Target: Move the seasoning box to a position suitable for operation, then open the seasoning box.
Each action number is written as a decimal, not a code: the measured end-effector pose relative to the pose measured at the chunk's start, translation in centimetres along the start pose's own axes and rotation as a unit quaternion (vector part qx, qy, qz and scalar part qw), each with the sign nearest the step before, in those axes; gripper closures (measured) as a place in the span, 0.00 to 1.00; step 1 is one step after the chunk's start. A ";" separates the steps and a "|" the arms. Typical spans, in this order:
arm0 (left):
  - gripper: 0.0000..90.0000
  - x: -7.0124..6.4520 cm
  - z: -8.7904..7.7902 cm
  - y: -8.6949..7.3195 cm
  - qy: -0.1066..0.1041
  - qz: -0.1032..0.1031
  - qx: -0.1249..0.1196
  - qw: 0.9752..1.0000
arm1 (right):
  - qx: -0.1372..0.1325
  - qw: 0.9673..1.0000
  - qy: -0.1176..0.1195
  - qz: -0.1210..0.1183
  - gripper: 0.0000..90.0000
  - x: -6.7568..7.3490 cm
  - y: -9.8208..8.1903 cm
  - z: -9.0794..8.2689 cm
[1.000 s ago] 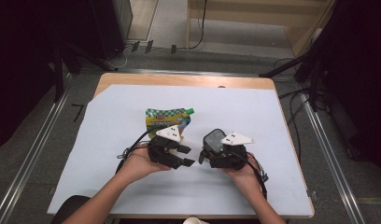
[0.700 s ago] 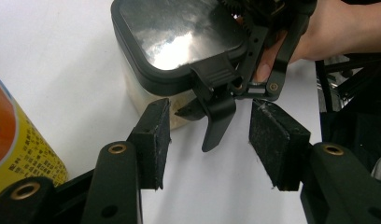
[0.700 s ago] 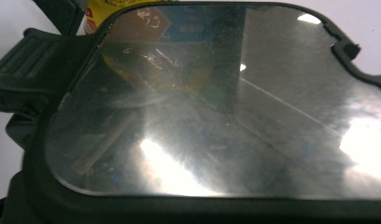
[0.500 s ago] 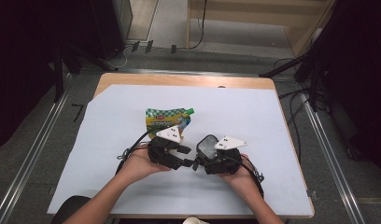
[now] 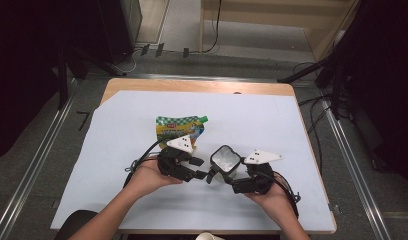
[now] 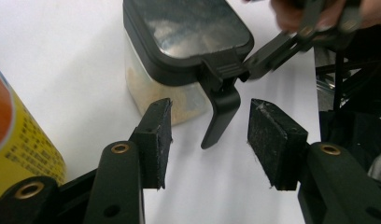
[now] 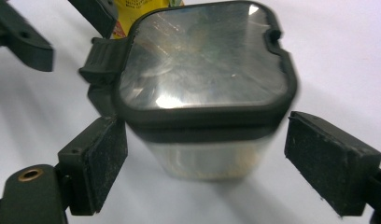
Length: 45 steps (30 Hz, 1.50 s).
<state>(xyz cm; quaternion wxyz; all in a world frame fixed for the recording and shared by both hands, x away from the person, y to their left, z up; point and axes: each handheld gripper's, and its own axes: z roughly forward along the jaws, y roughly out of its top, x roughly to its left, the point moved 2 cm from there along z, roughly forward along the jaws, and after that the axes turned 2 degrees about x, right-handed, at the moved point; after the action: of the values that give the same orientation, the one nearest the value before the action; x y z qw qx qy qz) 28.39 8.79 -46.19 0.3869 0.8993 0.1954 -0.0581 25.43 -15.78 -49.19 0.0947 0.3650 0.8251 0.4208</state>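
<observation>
Two grippers meet at one small clear container [image 5: 225, 161] with a black-rimmed lid, which stands on the white table cover [image 5: 292, 130] near the person's edge, just in front of the green-and-yellow pouch [image 5: 180, 127]; the work in hand looks like undoing the lid's latch [image 6: 221, 107]. Seen along the right gripper [image 7: 202, 158], its pads flank the container's body, the left pad at the wall and the right pad clearly apart, so it is released and not clamped; a good step would be to close it squarely on the walls below the lid rim, so the box cannot skid or tip. The left gripper [image 6: 207, 140] has been narrowing its jaws, and the hanging latch tab lies between them, untouched by either pad, so it too is unclenched; it should pinch the tab low and pull outward and up, not sideways, lest the light box swing round; some pale powder shows inside, so a jerk could spill it.
</observation>
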 end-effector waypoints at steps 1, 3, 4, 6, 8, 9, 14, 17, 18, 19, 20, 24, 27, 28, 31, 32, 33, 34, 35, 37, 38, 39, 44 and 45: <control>0.61 0.0 0.0 0.0 0.000 0.000 0.000 1.000 | -0.002 1.000 0.001 -0.001 0.21 0.0 -0.1 -0.5; 0.67 0.0 0.2 -0.1 0.000 -0.001 0.007 1.000 | -0.014 1.000 0.002 -0.003 0.26 0.1 -0.2 -1.5; 0.70 -0.1 0.2 -0.1 0.005 0.000 0.009 1.000 | -0.018 1.000 0.005 -0.001 0.30 0.0 -0.3 -1.9; 0.78 -0.2 0.4 -0.1 0.001 -0.002 0.007 1.000 | -0.024 1.000 0.000 -0.002 0.43 -0.1 -0.5 -2.4; 0.88 -0.1 0.4 -0.1 0.002 -0.008 0.010 1.000 | -0.024 1.000 -0.001 -0.002 0.59 -0.3 -0.6 -2.7; 0.91 -0.1 0.4 -0.1 0.002 -0.008 0.010 1.000 | -0.024 1.000 -0.001 -0.002 0.59 -0.3 -0.6 -2.7; 1.00 0.0 0.6 -0.1 0.005 -0.016 0.003 1.000 | -0.008 1.000 0.001 0.021 0.88 -0.8 -0.5 -2.5; 1.00 -0.1 1.0 -0.1 0.020 -0.015 0.013 1.000 | 0.001 1.000 0.006 0.030 1.00 -0.8 -0.5 -2.4; 1.00 -0.1 1.2 -0.2 0.023 -0.013 0.010 1.000 | 0.002 1.000 0.009 0.029 1.00 -0.8 -0.4 -2.3; 1.00 -0.1 1.2 -0.2 0.023 -0.013 0.010 1.000 | 0.002 1.000 0.009 0.029 1.00 -0.8 -0.4 -2.3; 1.00 -0.2 1.4 -0.2 0.028 -0.009 0.012 0.999 | 0.006 1.000 0.008 0.025 1.00 -0.7 -0.4 -2.2; 1.00 -0.3 1.7 -0.2 0.026 -0.008 0.007 1.000 | 0.006 1.000 0.009 0.023 1.00 -0.8 -0.4 -2.2; 1.00 -0.3 1.9 -0.1 0.028 -0.016 -0.002 0.999 | 0.006 1.000 0.010 0.025 1.00 -0.8 -0.4 -2.2; 1.00 -0.2 2.0 -0.1 0.027 -0.016 -0.005 1.000 | 0.007 1.000 0.010 0.025 1.00 -0.8 -0.4 -2.2; 1.00 -0.3 2.1 0.0 0.028 -0.013 -0.005 1.000 | 0.005 1.000 0.006 0.023 1.00 -0.9 -0.4 -2.2; 1.00 -0.4 2.2 0.0 0.028 -0.013 -0.007 0.999 | 0.005 1.000 0.006 0.023 1.00 -0.9 -0.4 -2.2; 1.00 -0.4 2.3 0.0 0.029 -0.011 -0.005 1.000 | 0.004 1.000 0.004 0.024 1.00 -1.0 -0.4 -2.1; 1.00 -0.5 2.4 0.1 0.029 -0.008 -0.007 1.000 | 0.001 1.000 -0.004 0.025 1.00 -1.0 -0.3 -2.1; 1.00 -0.5 2.4 0.1 0.029 -0.008 -0.007 1.000 | 0.001 1.000 -0.004 0.025 1.00 -1.0 -0.3 -2.1; 1.00 -0.7 2.5 0.2 0.029 -0.006 -0.006 1.000 | -0.002 1.000 -0.011 0.028 1.00 -1.1 -0.2 -2.0; 1.00 -0.8 2.6 0.2 0.030 -0.004 -0.005 1.000 | -0.002 1.000 -0.011 0.028 1.00 -1.1 -0.2 -2.0; 1.00 -0.9 2.7 0.3 0.029 -0.005 -0.008 1.000 | -0.003 0.999 -0.014 0.030 1.00 -1.1 -0.2 -1.9; 1.00 -1.3 3.3 0.6 0.026 -0.004 -0.013 1.000 | -0.004 0.999 -0.025 0.030 1.00 -1.3 -0.1 -1.5; 1.00 -1.3 3.4 0.6 0.024 -0.004 -0.013 1.000 | -0.005 0.999 -0.027 0.032 1.00 -1.3 0.0 -1.5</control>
<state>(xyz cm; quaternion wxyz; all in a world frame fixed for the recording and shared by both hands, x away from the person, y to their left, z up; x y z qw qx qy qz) 27.61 5.57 -47.80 0.3939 0.8944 0.2091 -0.0354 25.69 -17.64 -48.50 0.1051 0.4021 0.8078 0.4179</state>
